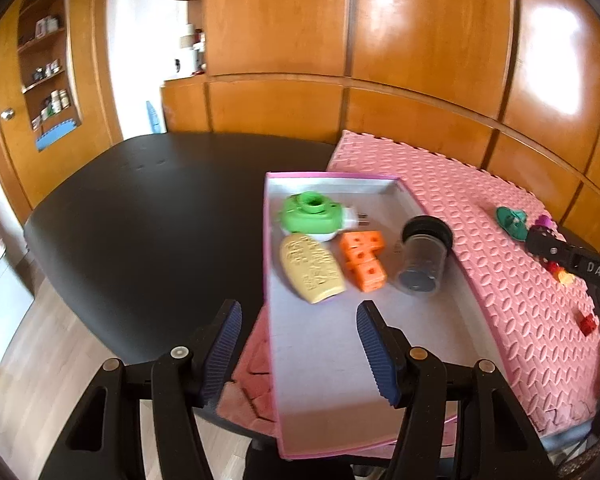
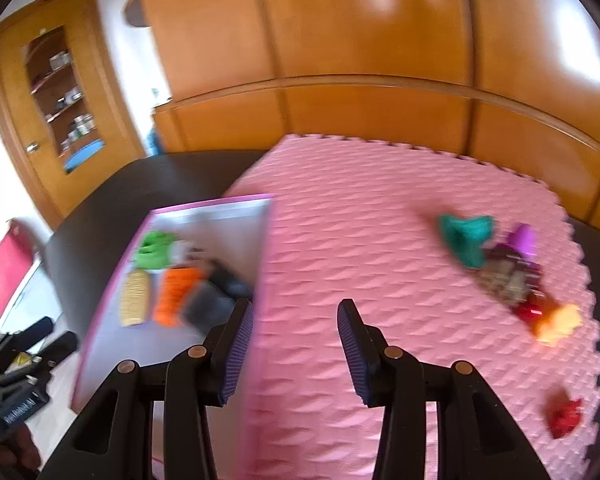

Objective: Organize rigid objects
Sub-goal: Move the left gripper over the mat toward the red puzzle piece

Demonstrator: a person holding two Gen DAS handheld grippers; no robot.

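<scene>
Already four rigid things lie in the shallow pink-rimmed cardboard tray: a green plastic plug-in device, a beige embossed oval block, an orange perforated plastic block and a dark capped cylindrical jar lying on its side. They are grouped in the tray's far half, the orange block just beside the beige one; the near half is bare.

Several small things are not yet sorted and sit on the pink foam mat covering part of the black desk: a teal plastic piece, a purple piece, a dark brownish item, a red and a yellow-orange piece close together, and a red block apart from them near the mat's edge. Blur hides their exact shapes.

The left tool hovers over the tray's near end, fingers wide apart and holding nothing. The right tool is likewise spread and empty, above the mat beside the tray's edge.

Judging from this, the step in hand is fetching the next loose piece with the right tool. It should swing right toward the cluster, pick an outlying piece such as the teal one or the lone red block, and straddle it squarely before closing, so neighbours are not knocked. Setting it in the tray's bare near half avoids disturbing the jar, which could roll.
</scene>
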